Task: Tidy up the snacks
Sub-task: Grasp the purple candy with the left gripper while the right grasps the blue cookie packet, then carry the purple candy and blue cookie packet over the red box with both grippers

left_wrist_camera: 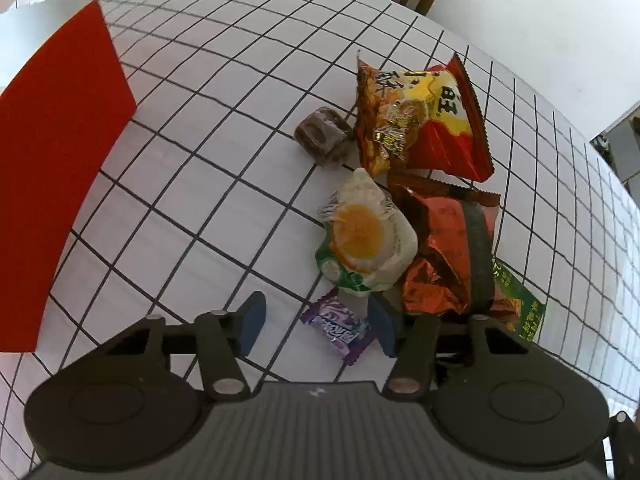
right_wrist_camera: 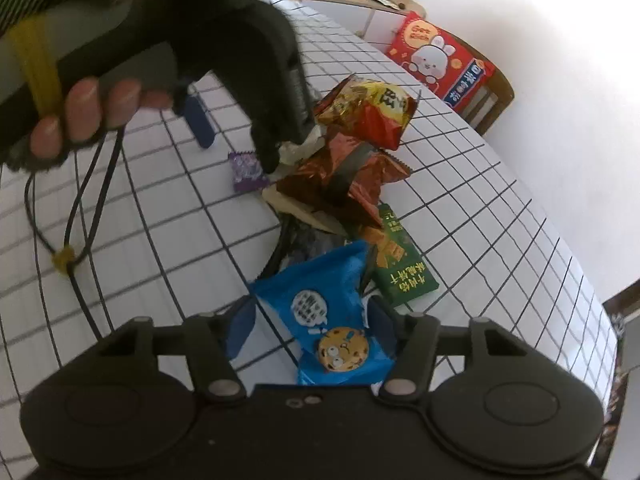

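Note:
My left gripper is open, with a small purple candy packet lying on the table between its blue pads, nearer the right one. Beyond it lie a white egg-print snack, a copper foil bag, a red-yellow chip bag and a brown wrapped sweet. My right gripper is open around a blue cookie packet, which lies on the table. A green packet lies just beyond it. The left gripper shows in the right wrist view over the purple packet.
A red box stands at the left on the grid-pattern tablecloth. A red rabbit-print bag rests on a wooden chair past the table's far edge. A black cable hangs from the left gripper over the table.

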A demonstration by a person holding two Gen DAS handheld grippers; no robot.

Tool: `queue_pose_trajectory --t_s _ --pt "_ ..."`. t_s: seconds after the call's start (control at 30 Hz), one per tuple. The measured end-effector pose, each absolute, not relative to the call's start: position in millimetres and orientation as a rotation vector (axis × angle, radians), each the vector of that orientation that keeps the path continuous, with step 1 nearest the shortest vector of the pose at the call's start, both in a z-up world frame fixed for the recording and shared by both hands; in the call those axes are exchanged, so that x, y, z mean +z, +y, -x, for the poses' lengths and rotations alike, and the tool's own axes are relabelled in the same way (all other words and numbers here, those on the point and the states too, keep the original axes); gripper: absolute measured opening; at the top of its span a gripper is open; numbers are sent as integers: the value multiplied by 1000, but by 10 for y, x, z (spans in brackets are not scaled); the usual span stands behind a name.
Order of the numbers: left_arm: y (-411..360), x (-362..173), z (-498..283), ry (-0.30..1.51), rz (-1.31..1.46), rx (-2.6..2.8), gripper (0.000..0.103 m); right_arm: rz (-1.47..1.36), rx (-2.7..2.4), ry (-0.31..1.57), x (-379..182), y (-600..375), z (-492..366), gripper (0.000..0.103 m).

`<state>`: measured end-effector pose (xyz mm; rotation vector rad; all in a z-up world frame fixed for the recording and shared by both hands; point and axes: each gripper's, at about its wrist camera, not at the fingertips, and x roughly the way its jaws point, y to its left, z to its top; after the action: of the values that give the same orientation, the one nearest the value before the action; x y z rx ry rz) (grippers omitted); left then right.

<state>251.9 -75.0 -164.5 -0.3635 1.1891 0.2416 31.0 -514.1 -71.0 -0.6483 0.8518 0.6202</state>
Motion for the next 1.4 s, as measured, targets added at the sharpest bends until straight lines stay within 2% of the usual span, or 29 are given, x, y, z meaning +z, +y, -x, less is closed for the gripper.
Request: queue_pose_trajectory --t_s 0.1,0.17,0.23,0.37,0.9,1.4 --pt "-816 -1636 -2535 1186 341 247 47 690 614 838 -739 -5133 -268 49" --pt "-875 -1643 -2548 1186 314 251 36 714 613 832 -752 -5125 -240 45" --pt "-882 -1631 -2534 1187 293 262 28 735 606 818 -759 -5123 -214 43" --pt "-871 -1609 -2518 1193 294 247 18 746 585 819 -751 -5127 -181 37" --pt "-455 -1442 -2193 1166 352 134 17 261 446 912 -365 -5350 -158 34" --pt "-132 -858 -1584 1119 280 40 17 110 410 874 167 -5011 105 34"
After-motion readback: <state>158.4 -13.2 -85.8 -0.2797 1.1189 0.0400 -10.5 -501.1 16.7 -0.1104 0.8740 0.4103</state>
